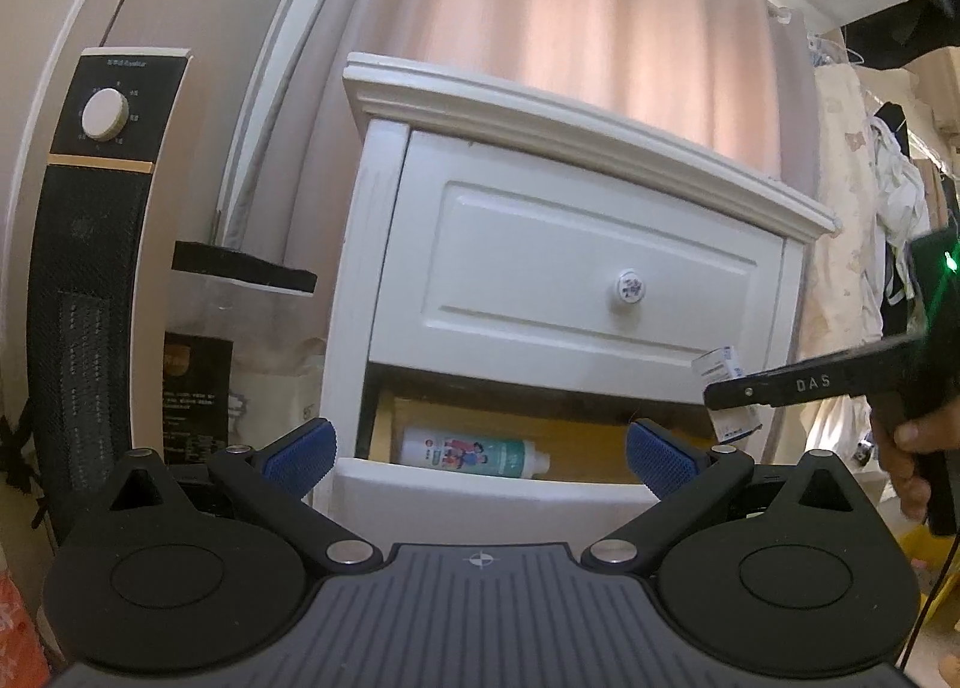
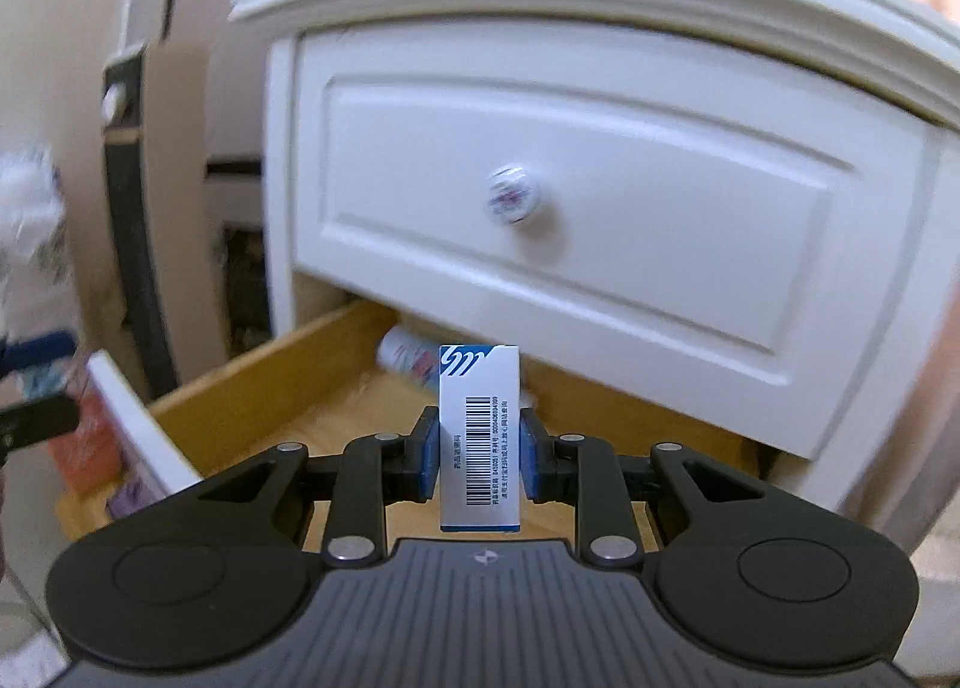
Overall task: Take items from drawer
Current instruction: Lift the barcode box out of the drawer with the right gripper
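right fingers (image 2: 479,451) clamped on small box (image 2: 479,436), upright between pads, left fingers (image 1: 479,457) spread

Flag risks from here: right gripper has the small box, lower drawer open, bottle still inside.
1. The right gripper clamps the small box only across its narrow sides, with much of it standing above the pads; a quick swing could twist it loose.
2. The box is close under the closed upper drawer; lifting straight up might clip its lower edge.
3. The left gripper is open in front of the lower drawer; reaching for the bottle could bump that front panel.
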A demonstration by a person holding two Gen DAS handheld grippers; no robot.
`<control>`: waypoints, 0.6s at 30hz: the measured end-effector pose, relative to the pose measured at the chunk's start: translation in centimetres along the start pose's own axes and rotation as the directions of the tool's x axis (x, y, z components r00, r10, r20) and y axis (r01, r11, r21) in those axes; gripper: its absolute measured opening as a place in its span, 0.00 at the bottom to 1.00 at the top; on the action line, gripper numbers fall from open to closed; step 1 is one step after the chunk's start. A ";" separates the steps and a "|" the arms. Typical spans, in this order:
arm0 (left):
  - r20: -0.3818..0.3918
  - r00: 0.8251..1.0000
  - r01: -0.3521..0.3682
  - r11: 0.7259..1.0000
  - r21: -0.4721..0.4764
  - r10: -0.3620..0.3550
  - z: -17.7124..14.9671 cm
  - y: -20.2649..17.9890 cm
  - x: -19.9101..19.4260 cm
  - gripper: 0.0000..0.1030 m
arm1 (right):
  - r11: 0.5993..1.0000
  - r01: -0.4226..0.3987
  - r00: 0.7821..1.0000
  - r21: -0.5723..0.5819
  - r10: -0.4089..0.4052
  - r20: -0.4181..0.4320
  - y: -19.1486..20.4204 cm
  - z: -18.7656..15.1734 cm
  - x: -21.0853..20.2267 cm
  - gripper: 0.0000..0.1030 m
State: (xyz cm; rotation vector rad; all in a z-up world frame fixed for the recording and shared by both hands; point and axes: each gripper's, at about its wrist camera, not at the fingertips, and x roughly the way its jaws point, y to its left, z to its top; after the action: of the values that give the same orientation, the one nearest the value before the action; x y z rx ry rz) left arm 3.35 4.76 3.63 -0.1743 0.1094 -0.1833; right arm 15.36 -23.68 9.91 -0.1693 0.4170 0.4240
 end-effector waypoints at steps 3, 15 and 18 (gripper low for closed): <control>0.001 1.000 -0.009 1.000 0.001 0.009 0.1 -0.5 -0.5 1.00 | 0.999 0.042 0.995 0.021 -0.043 0.085 0.1 -1.0 -1.6 0.25; 0.029 0.999 -0.034 0.998 0.046 0.033 -0.3 -2.7 -2.5 1.00 | 0.991 0.062 0.965 0.120 -0.091 0.246 -0.9 -3.7 -3.6 0.25; 0.031 0.998 -0.059 0.996 0.074 0.056 -0.4 -3.3 -2.3 1.00 | 0.988 0.087 0.963 0.124 -0.116 0.245 -0.6 -4.2 -3.4 0.25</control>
State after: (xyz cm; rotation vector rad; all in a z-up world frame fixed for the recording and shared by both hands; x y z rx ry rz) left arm 0.51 1.96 4.06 -0.0986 0.0786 -0.1273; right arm 11.35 -26.49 7.60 -0.0263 0.1806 0.3149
